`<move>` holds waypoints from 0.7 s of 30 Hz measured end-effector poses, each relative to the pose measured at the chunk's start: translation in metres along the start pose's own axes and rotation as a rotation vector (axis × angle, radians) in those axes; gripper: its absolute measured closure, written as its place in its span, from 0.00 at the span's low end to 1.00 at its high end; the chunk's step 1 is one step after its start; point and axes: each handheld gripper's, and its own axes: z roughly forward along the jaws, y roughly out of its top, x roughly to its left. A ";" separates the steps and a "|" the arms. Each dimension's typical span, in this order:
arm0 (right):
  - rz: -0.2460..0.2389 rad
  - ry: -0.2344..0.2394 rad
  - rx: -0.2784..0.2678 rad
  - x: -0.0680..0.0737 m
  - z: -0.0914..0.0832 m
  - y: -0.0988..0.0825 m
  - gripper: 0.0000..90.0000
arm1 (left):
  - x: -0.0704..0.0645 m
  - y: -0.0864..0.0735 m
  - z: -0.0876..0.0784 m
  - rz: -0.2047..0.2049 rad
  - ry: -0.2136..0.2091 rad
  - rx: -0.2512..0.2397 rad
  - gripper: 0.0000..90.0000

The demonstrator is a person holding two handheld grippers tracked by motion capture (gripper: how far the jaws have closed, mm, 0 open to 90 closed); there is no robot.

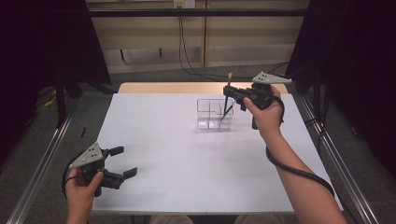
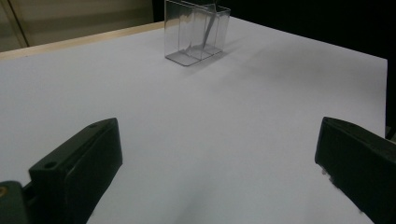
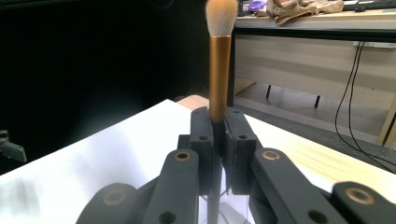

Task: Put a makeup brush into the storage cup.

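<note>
Table: one big white table (image 1: 187,177). It takes up the middle of the high view. A strip of light wood (image 1: 159,87) shows along its far edge.

Clear box: one see-through box (image 1: 211,113) with walls inside it. It stands on the table, a bit right of the middle in the high view. In the left gripper view it is at the top, near the middle (image 2: 196,32).

Right gripper: one right gripper (image 1: 229,95), held in a hand (image 1: 266,114) in the upper right part of the high view, just above the clear box. Its fingers (image 3: 201,140) are almost closed and pinch the brush between them. In the right gripper view the fingers come up from the bottom, close together.

Left gripper: one left gripper (image 1: 122,162), held in a hand (image 1: 81,191) at the lower left of the high view, well away from the box. Its fingers (image 2: 79,163) are wide apart. They hold nothing and touch nothing. The white table shows between them in the left gripper view.

Brush: one makeup brush (image 3: 219,79). It stands nearly straight up in the right gripper. It has a gold neck and soft pale hairs on top. Its dark thin handle (image 1: 226,112) points down into the right part of the clear box.

Count: one table, one box, two grippers, one brush.
</note>
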 end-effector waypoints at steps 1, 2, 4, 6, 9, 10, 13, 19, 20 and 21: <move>0.000 -0.003 -0.002 -0.001 0.001 0.000 0.93 | 0.000 0.000 0.000 0.001 0.000 0.000 0.01; 0.001 -0.007 -0.002 -0.002 0.001 0.000 0.93 | 0.000 0.000 0.000 0.001 -0.002 0.002 0.01; 0.005 -0.011 -0.001 -0.003 0.003 0.000 0.93 | 0.000 0.000 0.000 0.002 -0.004 0.005 0.01; 0.004 -0.019 0.002 -0.004 0.004 -0.001 0.93 | -0.001 0.000 0.001 0.006 -0.003 0.007 0.01; 0.006 -0.023 0.000 -0.006 0.005 -0.001 0.93 | 0.000 0.000 0.000 0.006 -0.001 0.006 0.01; 0.008 -0.022 0.000 -0.006 0.005 -0.001 0.93 | 0.000 0.000 0.000 0.004 -0.001 0.001 0.01; 0.008 -0.032 0.001 -0.008 0.007 -0.001 0.93 | 0.000 0.000 -0.001 0.004 0.001 0.003 0.01; 0.003 -0.052 0.006 -0.010 0.011 -0.001 0.93 | 0.001 0.000 -0.001 0.008 -0.004 0.005 0.01; 0.004 -0.054 0.008 -0.010 0.011 -0.001 0.93 | 0.001 0.000 -0.001 0.009 -0.004 0.005 0.01; 0.003 -0.054 0.010 -0.010 0.012 -0.001 0.93 | 0.001 -0.001 -0.001 0.001 -0.006 0.004 0.01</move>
